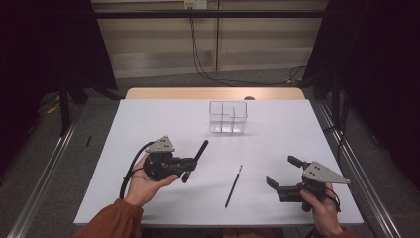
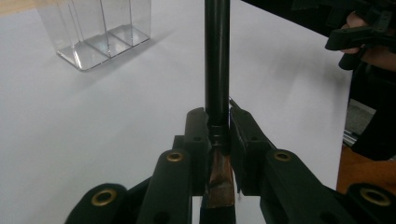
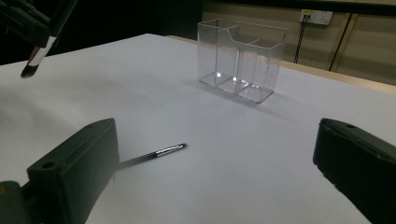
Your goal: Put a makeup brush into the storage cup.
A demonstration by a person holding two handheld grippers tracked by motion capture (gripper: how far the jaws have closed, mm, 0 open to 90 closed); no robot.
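From above, the left gripper (image 1: 190, 166) sits at the near left of the table (image 1: 148, 119), clenched on a black brush (image 1: 199, 151) that slants toward the far right; the right gripper (image 1: 282, 173) waits near right, jaws spread and holding nothing; a thin brush (image 1: 234, 186) lies between them; a clear box (image 1: 228, 117) stands far centre.

Along the left gripper's jaws, the brush handle (image 2: 217, 60) is pinched upright; the box (image 2: 95, 30) stands far left.

Along the right gripper's jaws, the thin brush (image 3: 156, 154) lies between the parted jaws; the box (image 3: 240, 58) stands beyond.

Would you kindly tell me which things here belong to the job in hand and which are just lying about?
In the job:
- thick black brush, clamped in the left tool
- thin brush lying on the table
- clear divided box

Lying about:
- cables on the floor
- wall socket
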